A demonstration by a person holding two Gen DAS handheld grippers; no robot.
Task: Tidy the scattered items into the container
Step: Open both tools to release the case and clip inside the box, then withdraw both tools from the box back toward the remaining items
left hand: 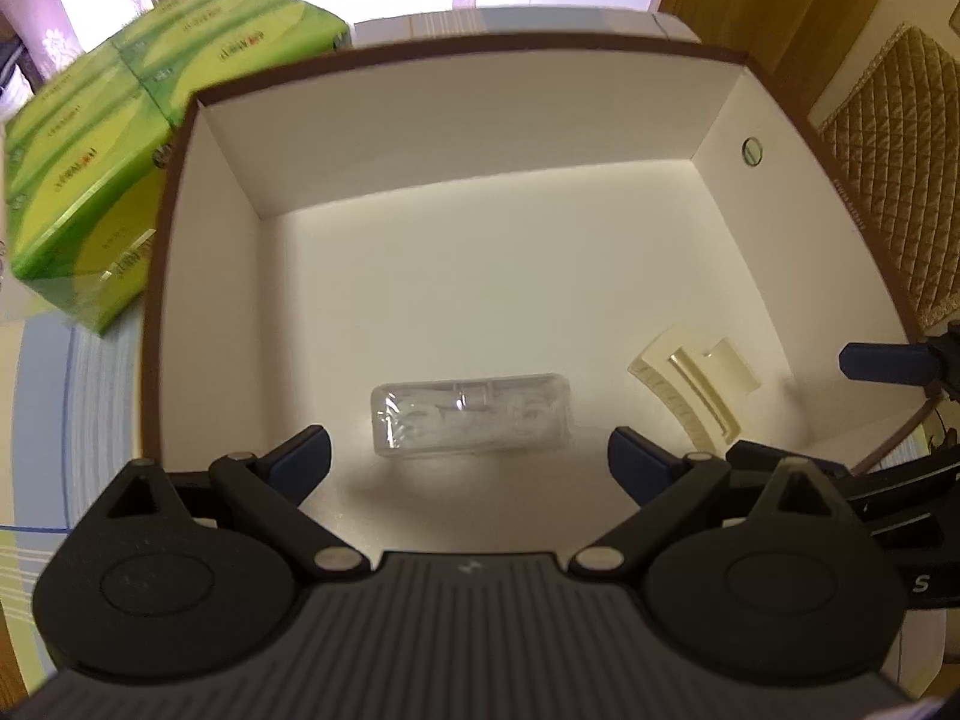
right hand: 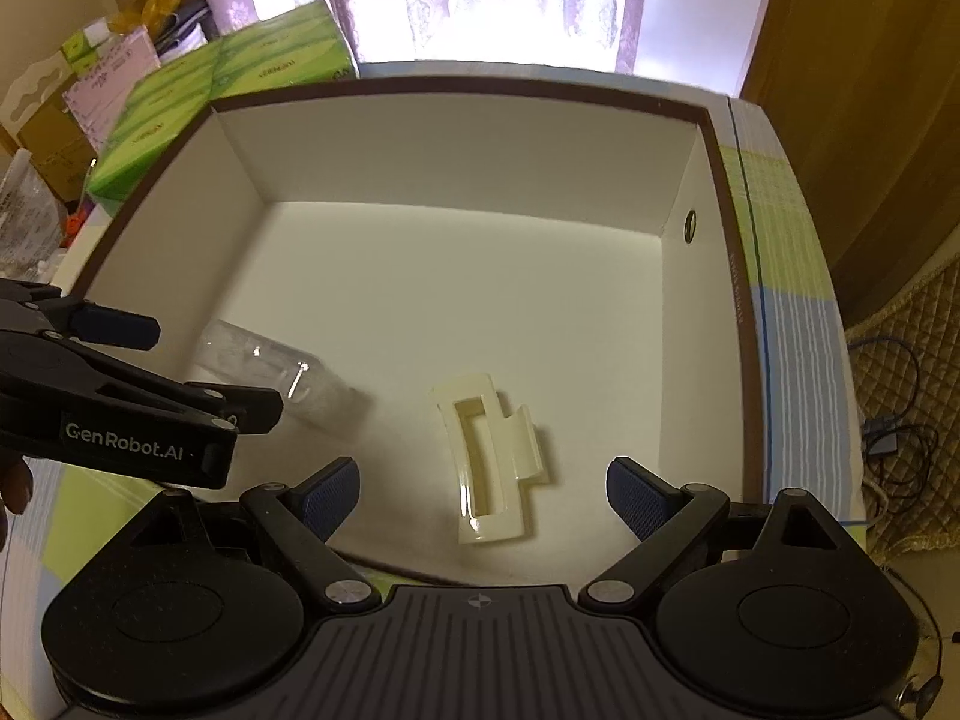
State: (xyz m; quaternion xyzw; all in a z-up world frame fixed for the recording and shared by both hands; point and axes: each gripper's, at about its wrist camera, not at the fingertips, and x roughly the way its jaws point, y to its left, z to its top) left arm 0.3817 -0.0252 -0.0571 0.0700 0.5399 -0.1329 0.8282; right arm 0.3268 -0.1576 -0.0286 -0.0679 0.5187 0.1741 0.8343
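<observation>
A brown-rimmed white box (left hand: 456, 54) (right hand: 456, 87) fills both views. On its floor lies a clear plastic case (left hand: 471, 414) (right hand: 264, 372) with white contents. A cream hair claw clip (left hand: 696, 384) (right hand: 492, 462) lies to its right. My left gripper (left hand: 468, 459) hangs open above the clear case, nothing between its fingers. My right gripper (right hand: 483, 495) is open above the clip, also holding nothing. In the right wrist view the left gripper's fingers (right hand: 117, 324) reach in from the left, partly covering the case. A right fingertip (left hand: 882, 360) shows at the left view's right edge.
Green tissue packs (left hand: 120, 138) (right hand: 222, 90) stand against the box's far-left corner. The box rests on a striped pastel cloth (right hand: 792, 300). Cardboard and clutter (right hand: 60, 138) sit far left, a quilted brown cover (left hand: 900, 180) and cables (right hand: 894, 432) to the right. A curtained window is behind.
</observation>
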